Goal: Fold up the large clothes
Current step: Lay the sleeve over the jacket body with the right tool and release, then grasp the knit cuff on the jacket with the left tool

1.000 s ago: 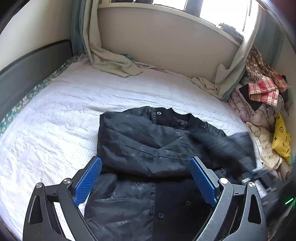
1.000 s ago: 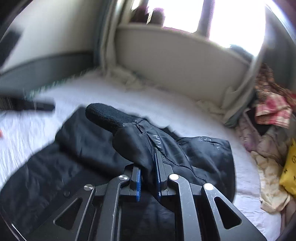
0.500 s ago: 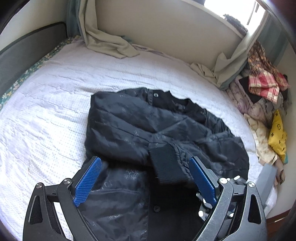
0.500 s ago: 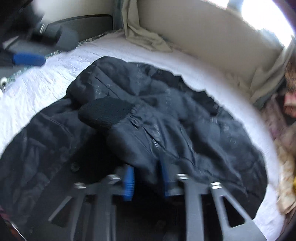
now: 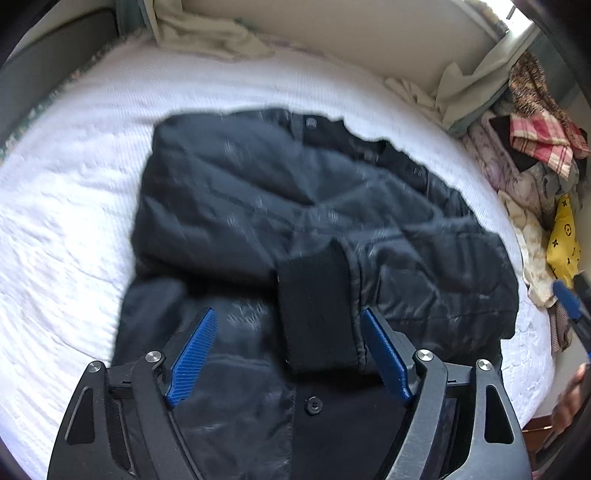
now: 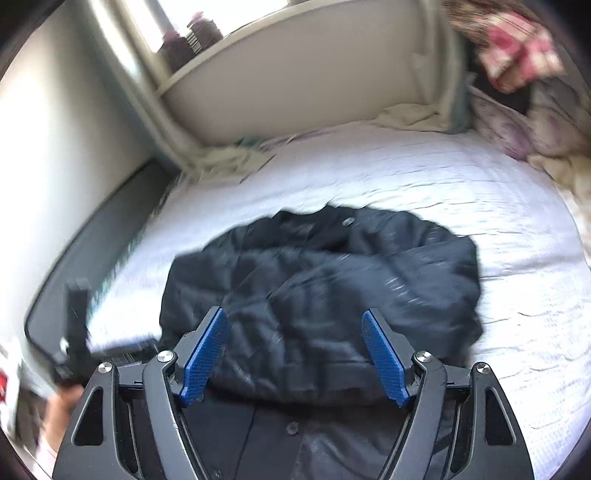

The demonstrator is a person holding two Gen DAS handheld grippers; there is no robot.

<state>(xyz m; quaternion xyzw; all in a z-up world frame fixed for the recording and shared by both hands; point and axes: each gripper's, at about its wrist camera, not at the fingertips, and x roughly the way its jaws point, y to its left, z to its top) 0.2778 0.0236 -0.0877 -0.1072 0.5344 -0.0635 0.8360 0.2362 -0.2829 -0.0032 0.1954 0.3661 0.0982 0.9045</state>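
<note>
Black jacket point(image 5: 258, 206) lying on the white bed point(image 5: 74, 229), both sleeves folded across its front.
Left gripper point(image 5: 288, 354) and right gripper point(image 6: 295, 354) hover above it, jaws spread wide, holding nothing.

jacket point(image 5: 295, 206): lies on the bed point(image 5: 74, 206), middle, collar at the far side
sleeve cuff point(image 5: 317, 310): on the jacket's near middle
curtain point(image 5: 214, 33): heaped on the bed's far-left edge
clothes pile point(image 5: 532, 155): right of the bed
headboard point(image 5: 55, 85): left of the bed
</note>
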